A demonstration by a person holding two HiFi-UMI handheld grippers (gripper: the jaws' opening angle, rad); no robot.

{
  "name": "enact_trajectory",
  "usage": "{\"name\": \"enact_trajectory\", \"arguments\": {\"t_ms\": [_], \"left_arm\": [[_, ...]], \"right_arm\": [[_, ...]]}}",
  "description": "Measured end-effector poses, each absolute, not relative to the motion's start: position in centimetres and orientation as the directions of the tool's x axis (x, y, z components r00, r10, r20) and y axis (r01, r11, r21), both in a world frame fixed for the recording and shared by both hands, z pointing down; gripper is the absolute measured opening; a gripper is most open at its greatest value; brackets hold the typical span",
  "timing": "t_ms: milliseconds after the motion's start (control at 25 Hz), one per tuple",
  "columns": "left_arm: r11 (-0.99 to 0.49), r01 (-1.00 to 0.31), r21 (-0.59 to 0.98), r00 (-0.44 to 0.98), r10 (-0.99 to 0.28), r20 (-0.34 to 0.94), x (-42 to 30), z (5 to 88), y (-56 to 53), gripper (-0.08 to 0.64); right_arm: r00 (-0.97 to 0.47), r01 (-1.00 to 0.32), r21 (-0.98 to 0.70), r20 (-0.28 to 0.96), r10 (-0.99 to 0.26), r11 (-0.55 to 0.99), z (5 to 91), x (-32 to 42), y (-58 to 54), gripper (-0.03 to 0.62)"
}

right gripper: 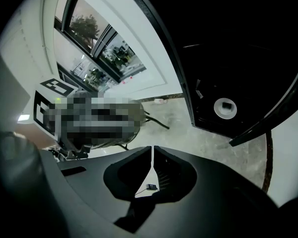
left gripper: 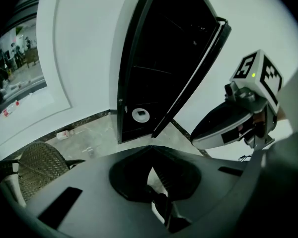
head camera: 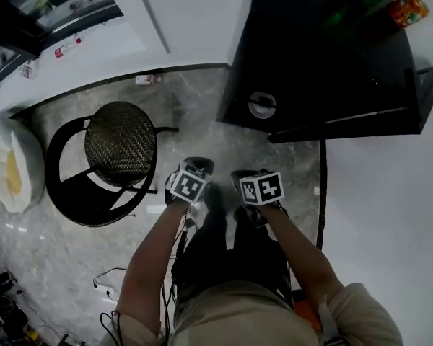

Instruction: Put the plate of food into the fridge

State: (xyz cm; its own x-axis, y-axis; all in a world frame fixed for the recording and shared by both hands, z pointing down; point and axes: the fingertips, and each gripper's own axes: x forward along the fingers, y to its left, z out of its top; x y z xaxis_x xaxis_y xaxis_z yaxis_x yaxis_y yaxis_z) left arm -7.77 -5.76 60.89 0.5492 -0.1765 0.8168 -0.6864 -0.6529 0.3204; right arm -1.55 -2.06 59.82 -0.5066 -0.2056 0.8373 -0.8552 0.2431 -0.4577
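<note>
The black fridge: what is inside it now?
The fridge has its door open. At its bottom lies a round white plate with a small dark thing at its centre. The shelves above are in deep shadow, so whether they hold anything cannot be told.

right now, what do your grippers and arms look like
The left gripper and right gripper are matte black with broad wedge-shaped jaws. Each carries a white cube printed with black square markers. A thin dark cable hangs by the left one. Short beige sleeves.
</note>
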Motion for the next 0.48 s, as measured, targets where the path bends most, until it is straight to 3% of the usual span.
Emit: {"name": "enact_trajectory", "arguments": {"t_ms": [480], "left_arm": [[-0.594, -0.724, 0.35, 0.576, -0.243, 0.78, -8.9, 56.5, -3.5, 0.011]], "right_arm": [[-0.487, -0.848, -0.413, 0.854, -0.181, 0.333, 55.0, -3.3, 0.6, 0.029]]}}
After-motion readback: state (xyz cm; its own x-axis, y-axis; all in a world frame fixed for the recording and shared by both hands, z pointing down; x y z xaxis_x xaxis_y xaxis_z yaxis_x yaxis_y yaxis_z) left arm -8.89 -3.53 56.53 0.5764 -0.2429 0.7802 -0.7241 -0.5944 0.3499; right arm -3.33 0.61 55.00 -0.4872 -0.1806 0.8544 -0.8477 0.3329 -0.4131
